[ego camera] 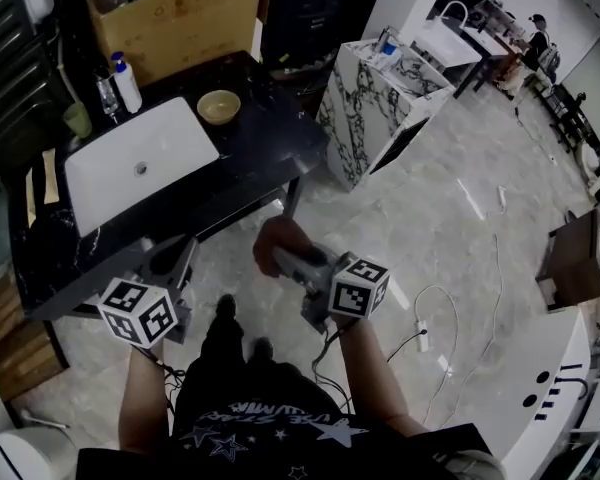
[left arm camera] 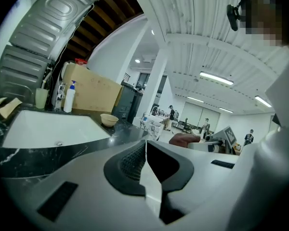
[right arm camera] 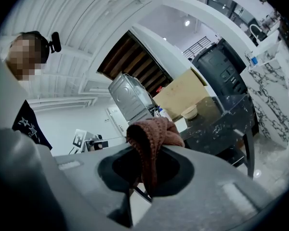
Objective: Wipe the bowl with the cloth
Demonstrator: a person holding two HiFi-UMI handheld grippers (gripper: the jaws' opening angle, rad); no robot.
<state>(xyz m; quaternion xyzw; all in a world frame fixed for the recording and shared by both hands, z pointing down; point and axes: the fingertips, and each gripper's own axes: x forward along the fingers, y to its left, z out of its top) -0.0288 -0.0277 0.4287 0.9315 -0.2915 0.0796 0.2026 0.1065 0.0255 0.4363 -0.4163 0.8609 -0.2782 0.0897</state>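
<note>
A beige bowl [ego camera: 219,106] stands on the black counter [ego camera: 250,168], right of the white sink [ego camera: 140,158]; it also shows as the bowl [left arm camera: 109,120] and the bowl [right arm camera: 189,112] in the two gripper views. My right gripper [ego camera: 285,260] is shut on a reddish-brown knitted cloth [ego camera: 278,240], held in front of the counter and well short of the bowl. In the right gripper view the cloth [right arm camera: 153,131] bunches above the jaws of the right gripper [right arm camera: 148,158]. My left gripper [ego camera: 178,253] hovers at the counter's near edge. Seen from its own camera, the left gripper [left arm camera: 145,147] is shut and empty.
A spray bottle [ego camera: 127,83] and a green cup [ego camera: 77,120] stand behind the sink, with a cardboard box [ego camera: 180,23] further back. A marble-patterned cabinet [ego camera: 380,108] stands right of the counter. Cables [ego camera: 430,318] lie on the floor. People stand far off.
</note>
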